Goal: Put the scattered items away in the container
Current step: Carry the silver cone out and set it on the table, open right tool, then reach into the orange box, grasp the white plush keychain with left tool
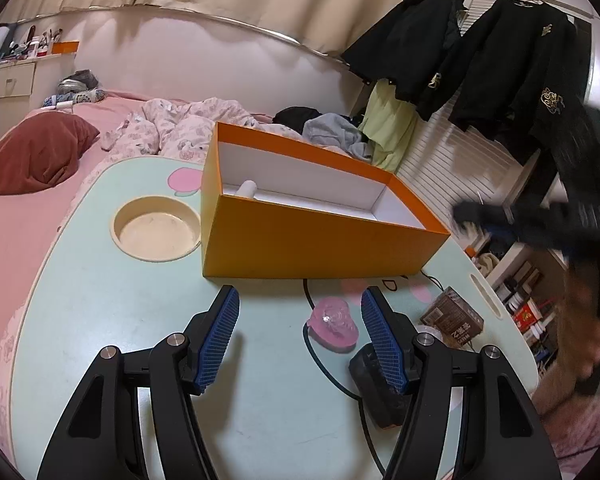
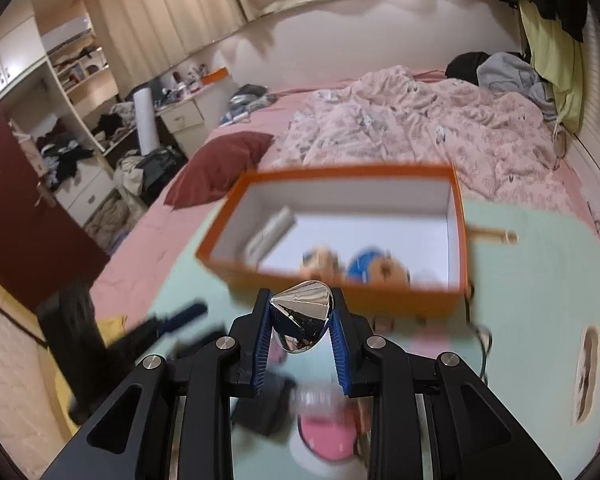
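Silver cone (image 2: 300, 314) between (clamped) right tongs (image 2: 301, 300).

Open orange cardboard box (image 1: 300, 240) stands upright on the table, white inside. Shiny chrome cone (image 2: 300, 316) clamped above table. Pink translucent piece (image 1: 334, 322) lies outside.

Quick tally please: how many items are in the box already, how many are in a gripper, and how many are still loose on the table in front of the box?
In the orange box: 3 (white tube, two blurred plush toys)
In the right gripper: 1 (silver cone)
Loose on the table: 3 (pink jelly piece, brown carton, black block)
Total: 7
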`<state>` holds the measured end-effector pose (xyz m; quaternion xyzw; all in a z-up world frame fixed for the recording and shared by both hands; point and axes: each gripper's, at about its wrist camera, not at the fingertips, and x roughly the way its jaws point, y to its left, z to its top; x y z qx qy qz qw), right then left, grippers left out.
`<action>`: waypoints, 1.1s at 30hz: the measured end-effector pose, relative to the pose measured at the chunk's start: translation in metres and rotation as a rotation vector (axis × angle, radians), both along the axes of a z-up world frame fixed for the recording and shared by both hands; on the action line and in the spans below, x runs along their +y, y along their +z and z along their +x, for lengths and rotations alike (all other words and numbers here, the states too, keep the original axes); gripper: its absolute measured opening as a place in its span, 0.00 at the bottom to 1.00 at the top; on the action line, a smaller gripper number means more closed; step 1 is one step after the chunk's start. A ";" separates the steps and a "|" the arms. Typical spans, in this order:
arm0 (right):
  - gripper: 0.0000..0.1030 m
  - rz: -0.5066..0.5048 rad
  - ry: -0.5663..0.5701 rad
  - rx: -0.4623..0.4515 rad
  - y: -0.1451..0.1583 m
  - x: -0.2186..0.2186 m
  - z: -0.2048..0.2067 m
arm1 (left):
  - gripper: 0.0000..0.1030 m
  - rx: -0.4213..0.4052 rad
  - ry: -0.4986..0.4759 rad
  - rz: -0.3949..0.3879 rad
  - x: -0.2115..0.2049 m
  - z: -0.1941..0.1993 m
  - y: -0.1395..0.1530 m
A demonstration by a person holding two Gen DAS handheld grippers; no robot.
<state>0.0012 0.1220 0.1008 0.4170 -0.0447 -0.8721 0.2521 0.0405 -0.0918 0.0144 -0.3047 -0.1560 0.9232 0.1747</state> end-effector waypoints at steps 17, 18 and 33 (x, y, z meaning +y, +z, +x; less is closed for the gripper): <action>0.28 0.038 -0.041 -0.013 -0.053 0.008 0.026 | 0.62 -0.007 0.005 -0.008 0.000 -0.001 -0.002; 0.30 0.031 -0.040 -0.010 -0.052 0.008 0.026 | 0.62 -0.007 0.004 -0.009 0.000 0.000 -0.002; 0.61 -0.094 -0.185 0.211 -0.031 0.065 0.032 | 0.62 -0.015 -0.001 -0.015 0.003 -0.003 -0.002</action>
